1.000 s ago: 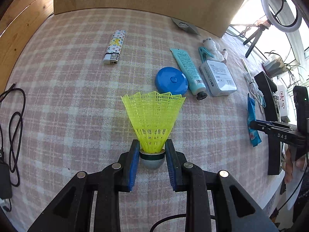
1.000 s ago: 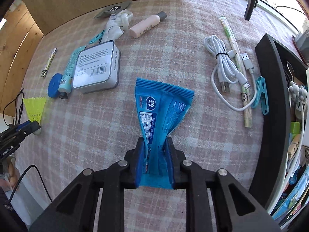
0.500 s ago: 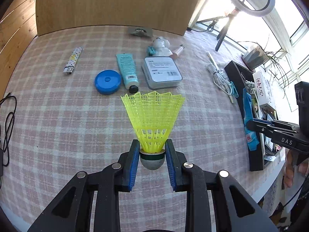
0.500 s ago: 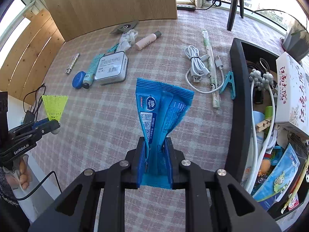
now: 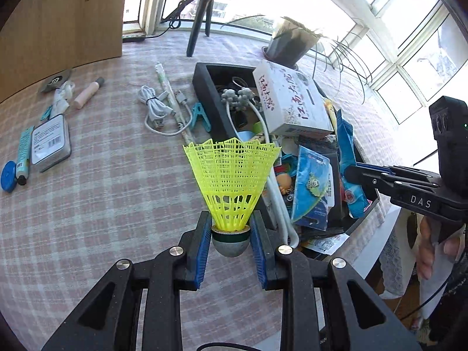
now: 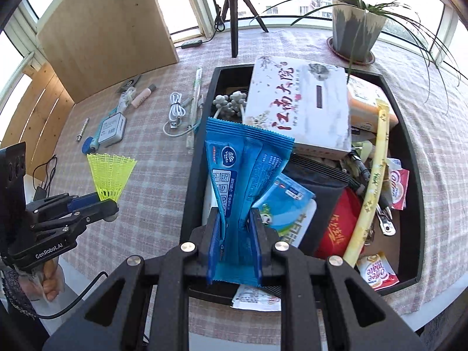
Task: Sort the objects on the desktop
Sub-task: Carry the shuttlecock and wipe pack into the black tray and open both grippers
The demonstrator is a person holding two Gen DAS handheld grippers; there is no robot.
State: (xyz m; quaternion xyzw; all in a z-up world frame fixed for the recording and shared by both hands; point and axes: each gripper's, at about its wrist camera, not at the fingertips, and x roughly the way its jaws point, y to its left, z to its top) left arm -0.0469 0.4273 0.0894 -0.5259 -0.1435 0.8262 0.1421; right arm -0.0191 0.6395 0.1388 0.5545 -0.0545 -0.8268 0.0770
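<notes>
Yellow plastic shuttlecock (image 5: 231, 175) pinched by its cork base in left gripper (image 5: 231, 241), jaws narrow, held above the tablecloth just left of black tray (image 6: 196, 152). Right gripper (image 6: 237, 239) clamps blue wipes packet (image 6: 242, 169) by its lower end, over the tray's crowded left side, beside white box (image 6: 298, 108).

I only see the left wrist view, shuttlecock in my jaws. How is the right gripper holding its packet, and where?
Observer: The right gripper is shut on the blue packet, pinched near its lower end, above the left side of the black tray.
Operator: What fills the tray's right half? My shuttlecock goes in next.
Observer: It looks crowded: a long yellow stick packet lies along it, beside a red packet.
Operator: And the near right corner?
Observer: A coffee creamer sachet lies there.
</notes>
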